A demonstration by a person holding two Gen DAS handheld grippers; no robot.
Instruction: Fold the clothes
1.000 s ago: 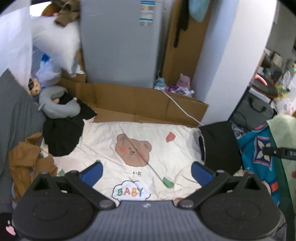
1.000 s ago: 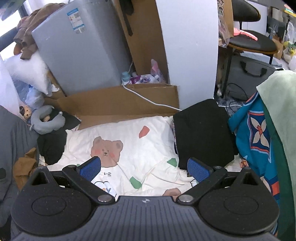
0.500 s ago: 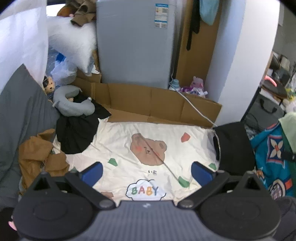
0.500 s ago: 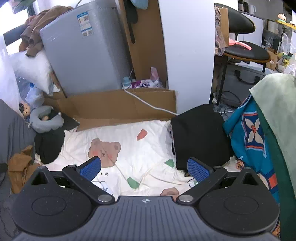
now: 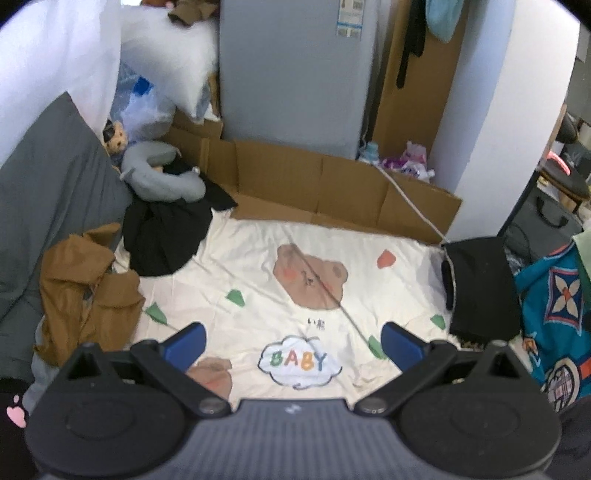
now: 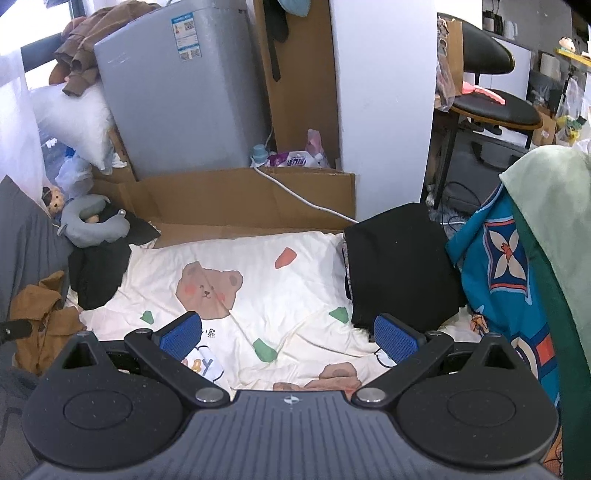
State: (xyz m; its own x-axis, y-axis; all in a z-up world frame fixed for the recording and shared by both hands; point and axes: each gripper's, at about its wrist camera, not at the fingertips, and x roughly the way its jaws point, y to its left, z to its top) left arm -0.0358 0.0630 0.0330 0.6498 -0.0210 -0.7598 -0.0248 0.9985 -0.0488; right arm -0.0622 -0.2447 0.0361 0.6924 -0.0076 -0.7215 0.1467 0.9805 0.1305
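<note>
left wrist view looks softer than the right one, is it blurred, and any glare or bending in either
Left wrist view: soft all over, the BABY print and bear print smeared, the window area at upper left blown out white. Right wrist view: sharper, the grey appliance's label has crisp edges, though too small to read. Both: fisheye bending, the white pillar bows and the corners go dark.

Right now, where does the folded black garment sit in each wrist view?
Left wrist: folded black garment at right edge of the cream sheet, middle right.
Right wrist: folded black garment right of centre, on the sheet's far right corner.
Shared landmark: bear print.
</note>
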